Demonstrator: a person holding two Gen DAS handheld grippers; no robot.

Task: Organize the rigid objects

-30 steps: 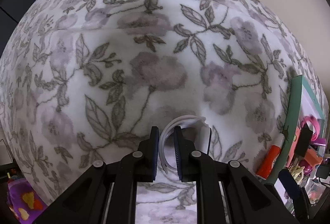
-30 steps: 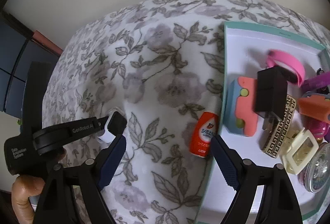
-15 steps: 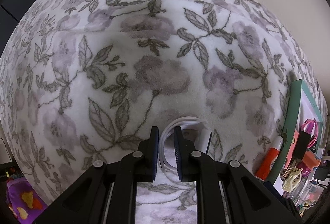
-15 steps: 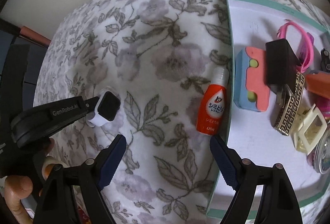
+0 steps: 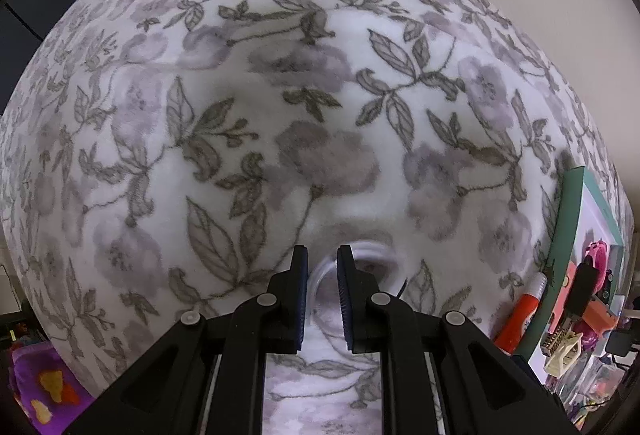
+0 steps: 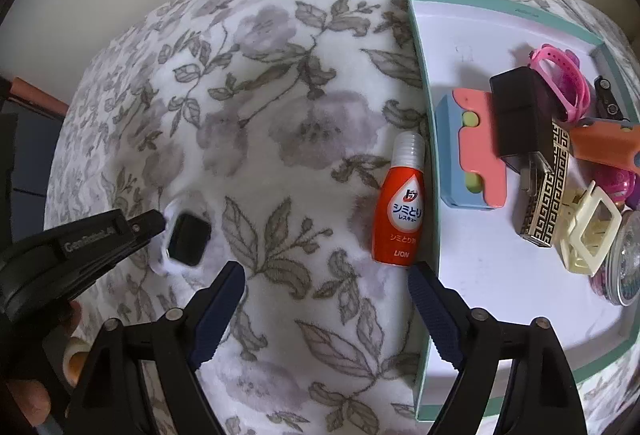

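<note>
Right wrist view: a teal-rimmed tray (image 6: 424,139) lies at the right side of the floral blanket (image 6: 280,115). Inside it sit a blue-and-coral block (image 6: 472,155), a black charger (image 6: 520,115), a pink band (image 6: 560,75), a patterned gold-black case (image 6: 548,187), a cream hair claw (image 6: 588,231) and an orange item (image 6: 600,147). A red bottle (image 6: 400,203) lies on the blanket just beside the tray's left edge. The right tool (image 6: 326,295) points steeply down, jaws wide apart and empty. The left tool (image 5: 322,267) points straight down, clenched on the strap of a white smartwatch (image 6: 186,239) resting on the blanket.
</note>
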